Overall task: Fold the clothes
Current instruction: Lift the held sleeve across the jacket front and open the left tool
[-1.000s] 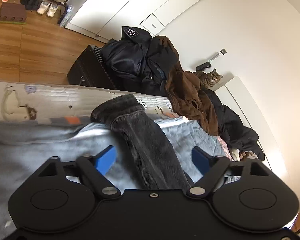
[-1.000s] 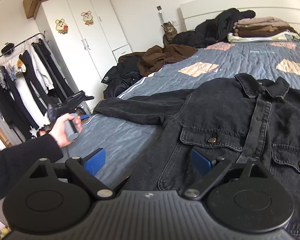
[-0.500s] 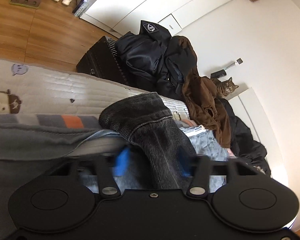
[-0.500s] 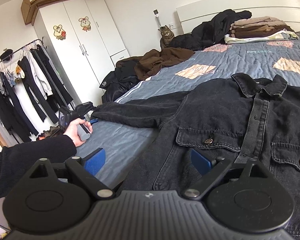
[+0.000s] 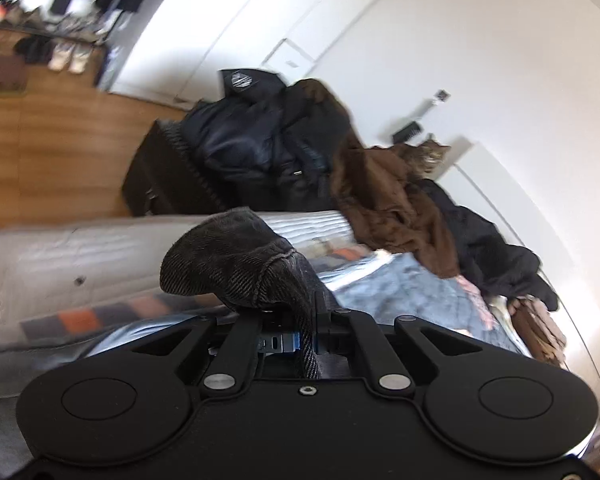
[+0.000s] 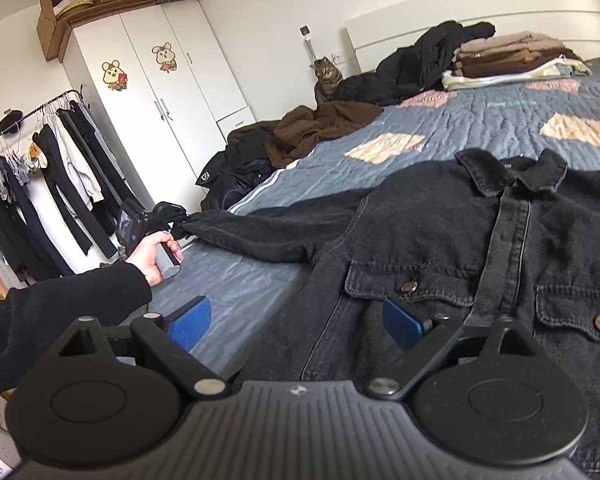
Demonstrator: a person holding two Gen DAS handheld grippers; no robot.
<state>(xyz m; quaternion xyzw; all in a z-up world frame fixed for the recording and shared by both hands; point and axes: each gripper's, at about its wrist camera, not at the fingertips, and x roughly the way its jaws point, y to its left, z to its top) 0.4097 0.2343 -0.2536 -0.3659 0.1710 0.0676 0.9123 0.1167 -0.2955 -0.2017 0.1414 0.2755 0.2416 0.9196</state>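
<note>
1. Right gripper: jaws spread wide, nothing between them, low over the hem side of the black denim jacket.
2. Jacket lies front up and buttoned on the blue quilt, collar toward the headboard, body spread flat.
3. Left gripper: jaws closed tight on the sleeve cuff; the cuff flops forward over the fingers. From the right wrist view, the sleeve runs out taut from the shoulder toward the bed's edge.
4. Handling, as judged: denim is heavy and fairly stiff, not slippery; it should hold a crease and drape slowly. Seams, cuff and hem corners look the firmest holds; the thick cloth needs a full bite.
5. Farther off: a folded stack by the headboard, loose dark and brown clothes, and a cat.
</note>
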